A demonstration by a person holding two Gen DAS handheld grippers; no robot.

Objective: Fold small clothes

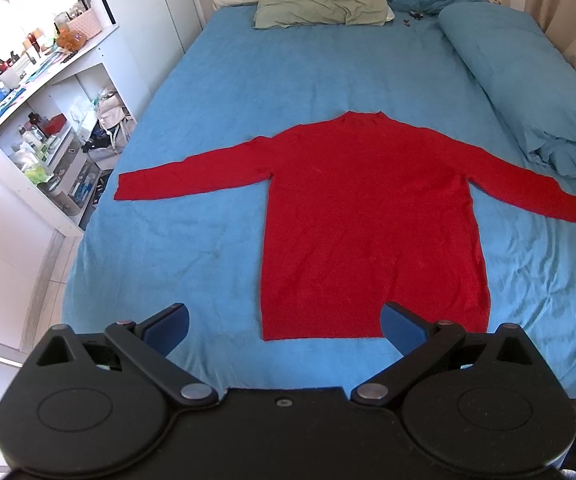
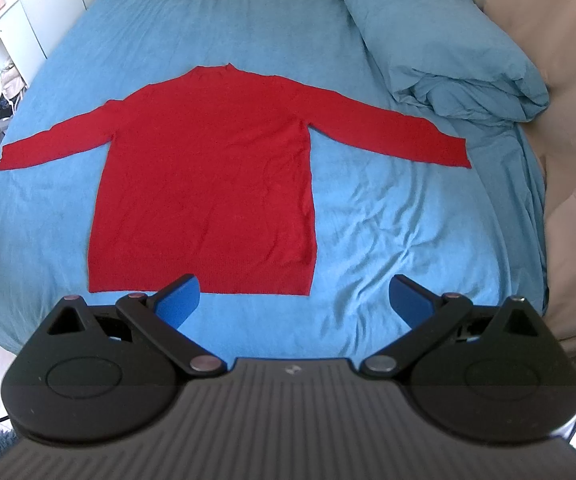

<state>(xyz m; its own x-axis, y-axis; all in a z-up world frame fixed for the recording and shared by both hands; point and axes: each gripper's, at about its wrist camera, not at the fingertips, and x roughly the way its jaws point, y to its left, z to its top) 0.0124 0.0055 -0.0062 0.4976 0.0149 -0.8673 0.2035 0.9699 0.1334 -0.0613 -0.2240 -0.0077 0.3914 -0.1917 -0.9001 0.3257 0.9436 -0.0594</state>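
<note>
A red long-sleeved sweater lies flat on the blue bed, both sleeves spread out, hem toward me. It also shows in the right wrist view. My left gripper is open and empty, held above the bed's near edge just short of the hem. My right gripper is open and empty, near the hem's right corner. Each gripper's edge peeks into the other's view.
A rolled blue duvet lies along the bed's right side. A green pillow sits at the head. A white shelf unit full of small items stands left of the bed. A beige curtain hangs at the right.
</note>
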